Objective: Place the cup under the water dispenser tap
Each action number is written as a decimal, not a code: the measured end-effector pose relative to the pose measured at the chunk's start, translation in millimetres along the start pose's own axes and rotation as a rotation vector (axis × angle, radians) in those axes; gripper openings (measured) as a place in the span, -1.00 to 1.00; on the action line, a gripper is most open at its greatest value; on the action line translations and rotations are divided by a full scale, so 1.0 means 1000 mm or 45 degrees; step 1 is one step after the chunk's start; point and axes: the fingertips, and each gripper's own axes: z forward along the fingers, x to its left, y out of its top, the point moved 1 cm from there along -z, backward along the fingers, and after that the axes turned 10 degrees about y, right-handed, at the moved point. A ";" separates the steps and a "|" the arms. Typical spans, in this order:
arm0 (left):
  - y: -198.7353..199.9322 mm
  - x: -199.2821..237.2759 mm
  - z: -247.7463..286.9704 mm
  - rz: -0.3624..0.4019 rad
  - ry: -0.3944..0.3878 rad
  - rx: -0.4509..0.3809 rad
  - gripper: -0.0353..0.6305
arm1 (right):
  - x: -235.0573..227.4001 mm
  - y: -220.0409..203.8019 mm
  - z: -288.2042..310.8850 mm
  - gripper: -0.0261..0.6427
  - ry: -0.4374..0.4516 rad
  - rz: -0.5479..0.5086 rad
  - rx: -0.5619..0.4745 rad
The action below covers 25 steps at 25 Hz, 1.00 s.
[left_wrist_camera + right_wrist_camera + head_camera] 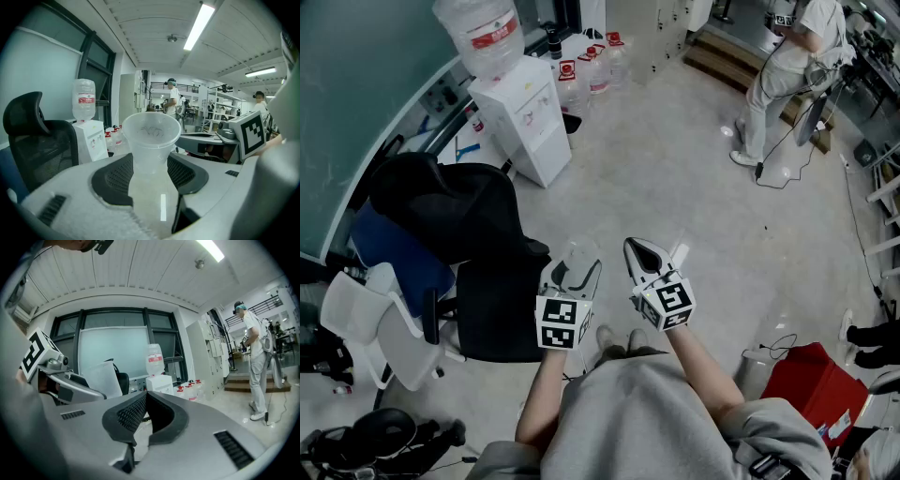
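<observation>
A clear plastic cup (150, 136) stands upright between the black pads of my left gripper (150, 165), which is shut on its lower half. In the head view the cup (581, 255) and left gripper (574, 274) hang over the floor beside a black chair. My right gripper (641, 253) is level with it on the right, and its jaws (146, 400) touch at the tips with nothing between them. The white water dispenser (525, 117) with its inverted bottle (481, 33) stands far ahead to the left, also seen as the dispenser (92, 139) (159, 380) in both gripper views.
A black office chair (459, 220) and a white chair (370, 323) stand at my left. Spare water bottles (586, 75) sit beside the dispenser. A person (787, 66) stands at the far right near a step. A red box (811, 384) lies at the right.
</observation>
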 end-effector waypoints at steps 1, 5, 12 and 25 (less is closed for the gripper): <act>0.000 -0.007 -0.005 0.012 0.000 0.002 -0.19 | 0.001 0.001 -0.008 -0.89 0.000 -0.003 -0.006; -0.001 -0.030 -0.019 0.023 0.008 0.010 -0.19 | 0.001 0.002 -0.033 -0.89 0.001 -0.014 -0.020; -0.002 -0.061 -0.033 0.020 0.047 0.005 -0.19 | 0.001 0.002 -0.070 -0.89 0.037 -0.022 -0.045; -0.001 -0.076 -0.022 0.044 0.112 0.049 -0.19 | -0.022 -0.008 -0.092 -0.88 0.058 0.032 -0.042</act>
